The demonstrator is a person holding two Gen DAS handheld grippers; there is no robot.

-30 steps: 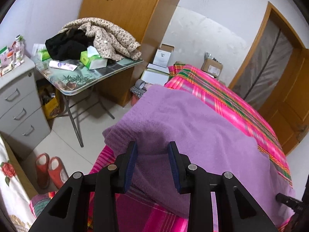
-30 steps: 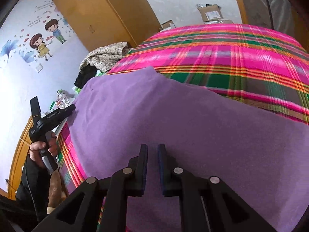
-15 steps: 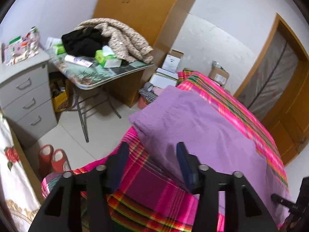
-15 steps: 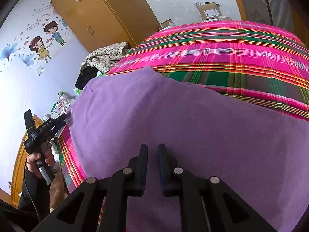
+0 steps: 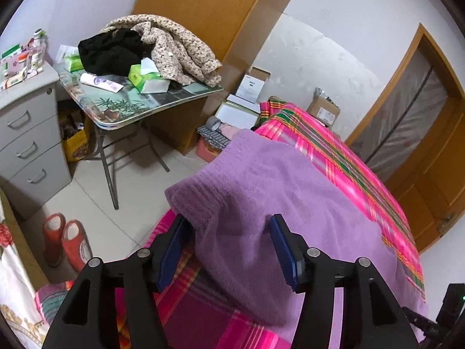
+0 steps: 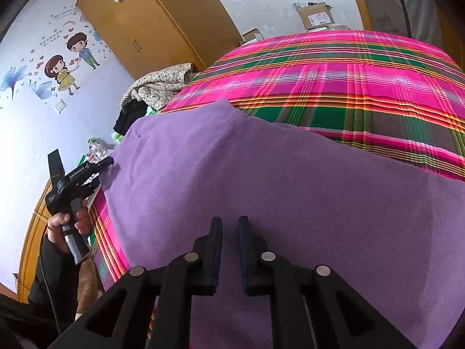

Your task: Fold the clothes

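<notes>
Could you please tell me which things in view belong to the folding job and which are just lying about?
Job: purple sweater; left gripper, jaws opening around its corner; right gripper.

Lying about: clothes pile, tissue pack, red slippers, cardboard box.

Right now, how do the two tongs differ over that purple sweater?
The left tongs stand wide and opening, the purple sweater corner loose between them; the right tongs stand narrow, with purple fabric between their pads. The left sits at the sweater's corner, the right along its edge. Both are black with blue pads.
</notes>
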